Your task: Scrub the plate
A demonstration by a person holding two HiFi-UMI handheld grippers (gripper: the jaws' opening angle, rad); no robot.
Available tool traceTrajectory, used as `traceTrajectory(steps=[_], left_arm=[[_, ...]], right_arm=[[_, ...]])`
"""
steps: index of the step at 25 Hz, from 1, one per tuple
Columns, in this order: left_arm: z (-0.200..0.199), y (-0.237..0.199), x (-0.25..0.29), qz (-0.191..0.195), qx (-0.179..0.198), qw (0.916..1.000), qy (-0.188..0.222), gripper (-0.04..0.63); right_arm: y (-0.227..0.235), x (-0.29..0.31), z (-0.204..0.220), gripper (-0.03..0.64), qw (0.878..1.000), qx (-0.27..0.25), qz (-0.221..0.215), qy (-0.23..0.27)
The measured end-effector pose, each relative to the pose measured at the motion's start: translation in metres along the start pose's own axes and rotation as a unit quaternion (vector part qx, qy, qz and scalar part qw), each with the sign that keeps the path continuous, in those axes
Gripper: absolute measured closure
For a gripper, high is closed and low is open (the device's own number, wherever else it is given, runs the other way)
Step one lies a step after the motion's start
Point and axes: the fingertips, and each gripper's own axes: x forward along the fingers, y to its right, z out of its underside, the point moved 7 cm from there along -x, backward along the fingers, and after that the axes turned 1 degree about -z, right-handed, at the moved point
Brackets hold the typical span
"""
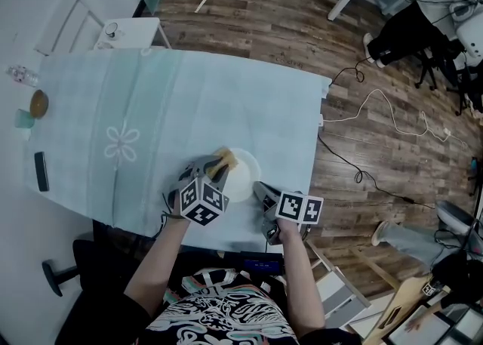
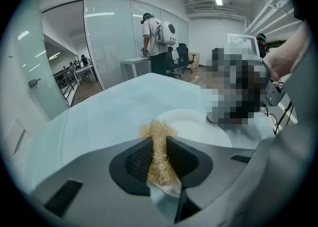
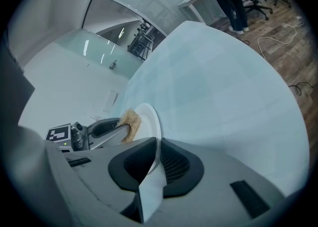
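A white plate (image 1: 243,177) lies near the front edge of the table, over the pale green tablecloth (image 1: 151,132). My right gripper (image 1: 266,198) is shut on the plate's near rim; in the right gripper view the plate (image 3: 149,121) stands edge-on between the jaws. My left gripper (image 1: 215,172) is shut on a tan fibrous scrubber (image 1: 225,158), whose tuft rests on the plate's left part. In the left gripper view the scrubber (image 2: 159,151) is pinched between the pads, with the plate (image 2: 191,126) just beyond. The right gripper view shows the scrubber (image 3: 131,121) against the plate's face.
At the table's far left edge lie a dark remote-like bar (image 1: 41,171), a green cup (image 1: 24,118), a round wooden coaster (image 1: 38,103) and a clear bottle (image 1: 21,75). A white side table (image 1: 128,32) stands behind. Cables (image 1: 377,121) run over the wooden floor at right, where people sit.
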Motion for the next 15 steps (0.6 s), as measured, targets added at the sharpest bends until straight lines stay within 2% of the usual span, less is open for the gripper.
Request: traceTrajectory(steps=[4, 8, 15], left_arm=[[-0.004, 0.002, 0.001, 0.005, 0.006, 1.0000, 0.001, 0.483], [-0.011, 0.012, 0.006, 0.021, 0.042, 0.9989, 0.001, 0.482], [-0.022, 0.034, 0.016, 0.047, 0.058, 0.9972, 0.003, 0.482]], right_arm=[[0.000, 0.000, 0.001, 0.597, 1.000, 0.001, -0.001, 0.001], [0.000, 0.002, 0.002, 0.597, 1.000, 0.001, -0.002, 0.002], [0.003, 0.001, 0.002, 0.597, 1.000, 0.002, -0.005, 0.002]])
